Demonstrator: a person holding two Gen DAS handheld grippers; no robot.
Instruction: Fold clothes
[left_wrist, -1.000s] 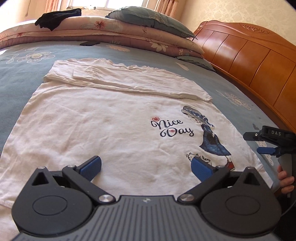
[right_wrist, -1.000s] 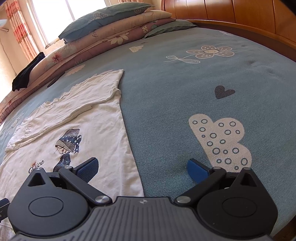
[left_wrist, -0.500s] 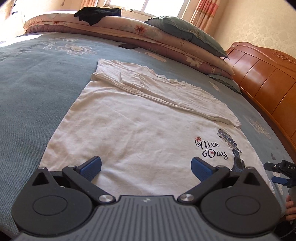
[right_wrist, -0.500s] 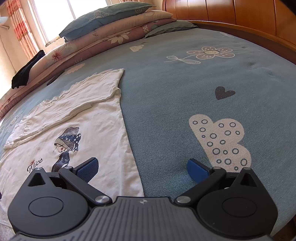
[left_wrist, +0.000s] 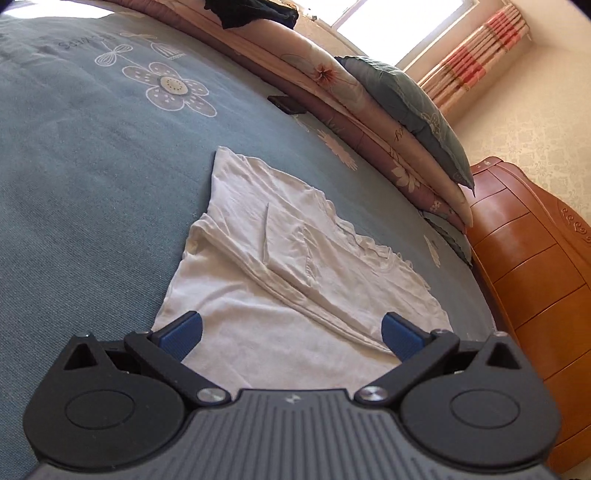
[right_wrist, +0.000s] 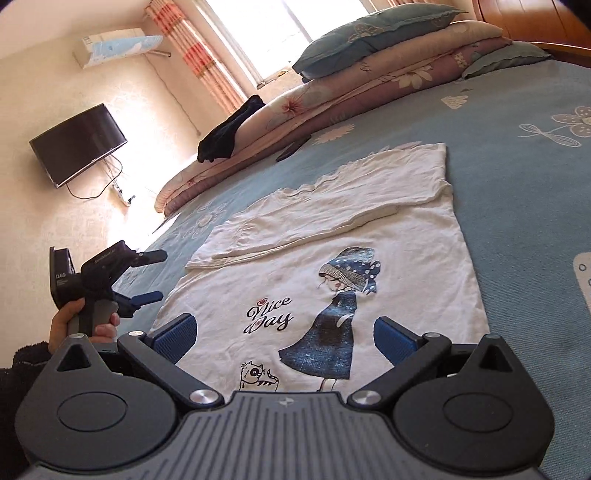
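Observation:
A white T-shirt (right_wrist: 332, 258) with a "Nice Day" girl print lies flat on the blue bedspread (right_wrist: 524, 177), its far side folded over into a long strip (left_wrist: 295, 254). My left gripper (left_wrist: 291, 334) is open and empty above the shirt's left end (left_wrist: 258, 332). It also shows in the right wrist view as the left gripper (right_wrist: 147, 275), held by a hand (right_wrist: 74, 321) beside the shirt's left edge. My right gripper (right_wrist: 284, 334) is open and empty, low over the printed near part of the shirt.
Folded quilts (right_wrist: 332, 103) and pillows (right_wrist: 369, 37) are stacked along the far side of the bed, with a black garment (right_wrist: 229, 129) on top. A dark phone-like object (left_wrist: 286, 104) lies near them. A wooden headboard (left_wrist: 535, 277) stands at the right. A TV (right_wrist: 77, 144) hangs on the wall.
My left gripper has swung left to the shirt's left end. My right gripper has turned from the bare bedspread to face the printed shirt. Both stay open.

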